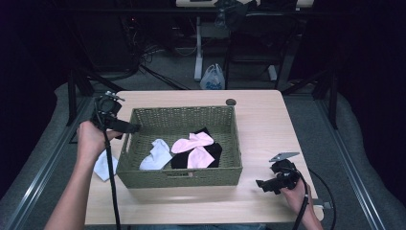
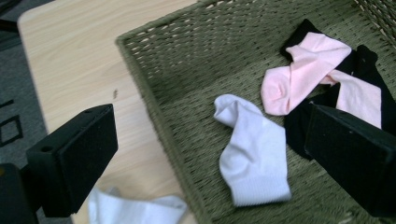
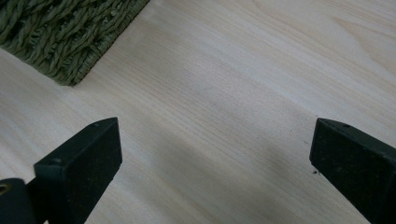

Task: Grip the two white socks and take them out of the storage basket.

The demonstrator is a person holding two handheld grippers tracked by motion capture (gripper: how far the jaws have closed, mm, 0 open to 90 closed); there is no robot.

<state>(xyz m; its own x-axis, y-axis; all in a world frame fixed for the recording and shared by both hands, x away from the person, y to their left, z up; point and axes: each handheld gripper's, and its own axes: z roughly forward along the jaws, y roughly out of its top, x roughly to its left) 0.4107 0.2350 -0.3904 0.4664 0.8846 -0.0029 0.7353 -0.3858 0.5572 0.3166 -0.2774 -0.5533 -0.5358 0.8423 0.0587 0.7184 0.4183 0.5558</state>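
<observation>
Done: I see four socks in the basket (image 1: 143, 178) under my left tongs (image 1: 125, 128).
Left: white sock (image 1: 104, 165) beside them.
Tongs: left and right (image 1: 266, 186) apart, empty.

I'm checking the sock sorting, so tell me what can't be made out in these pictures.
- Black socks, high view: pink socks lie over them; their number is unclear.
- White sock on the table, left gripper view: cut off by the bottom edge and partly behind the left gripper's fingers.
- Basket, right gripper view: one corner, the rest past the frame edge.
- Background floor, high view: too dark.
</observation>
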